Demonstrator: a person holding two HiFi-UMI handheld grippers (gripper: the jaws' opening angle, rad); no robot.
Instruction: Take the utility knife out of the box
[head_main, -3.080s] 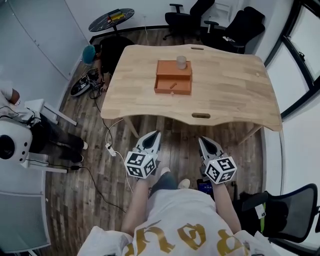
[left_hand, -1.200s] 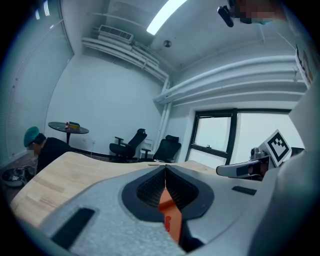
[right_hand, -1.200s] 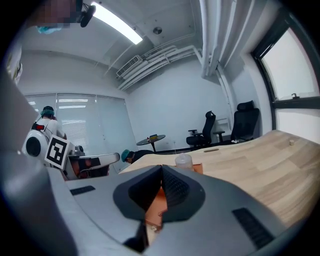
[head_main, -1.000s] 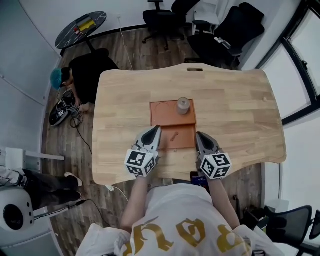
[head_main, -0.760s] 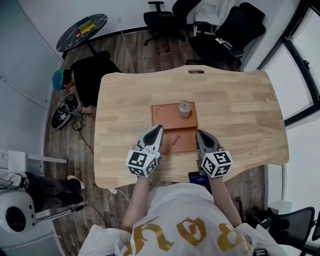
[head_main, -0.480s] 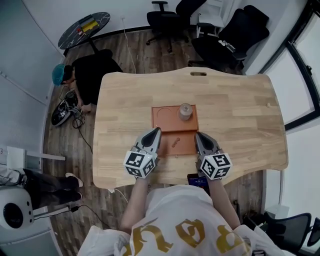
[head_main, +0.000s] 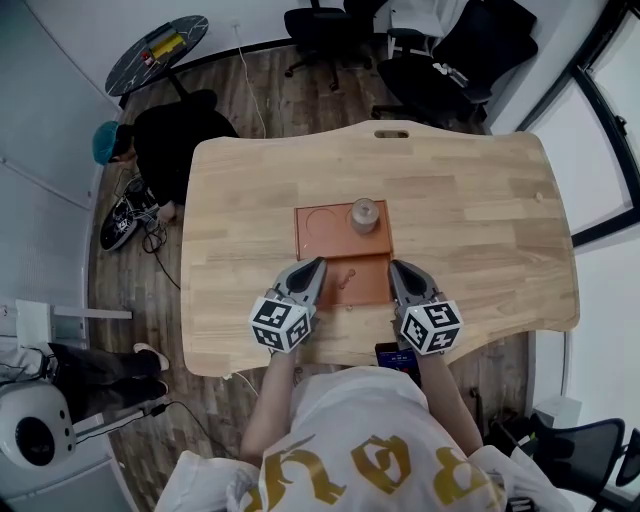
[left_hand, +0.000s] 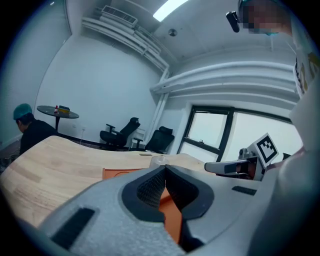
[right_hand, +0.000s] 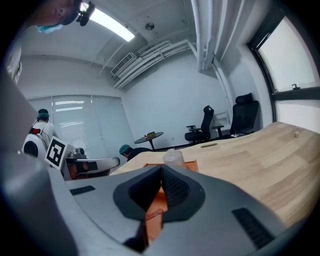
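An orange box (head_main: 322, 226) lies on the wooden table (head_main: 480, 230), with its open tray (head_main: 368, 288) toward me. In the tray lies a small orange utility knife (head_main: 346, 279). A clear bottle (head_main: 364, 214) stands on the box's far part. My left gripper (head_main: 317, 264) hovers at the tray's left edge, jaws shut and empty. My right gripper (head_main: 396, 267) is at the tray's right edge, also shut on nothing. In the left gripper view the left gripper (left_hand: 164, 167) points over the box (left_hand: 117, 173). The right gripper (right_hand: 161, 167) faces the bottle (right_hand: 173, 157).
A phone (head_main: 394, 356) lies at the table's near edge beside my right hand. A person in black with a teal cap (head_main: 160, 130) crouches on the floor at the table's far left. Office chairs (head_main: 440, 60) and a round black table (head_main: 155, 40) stand beyond.
I have come from standing back from the table to right against it. Over the last second both grippers sank a little beside the tray; both stayed shut.
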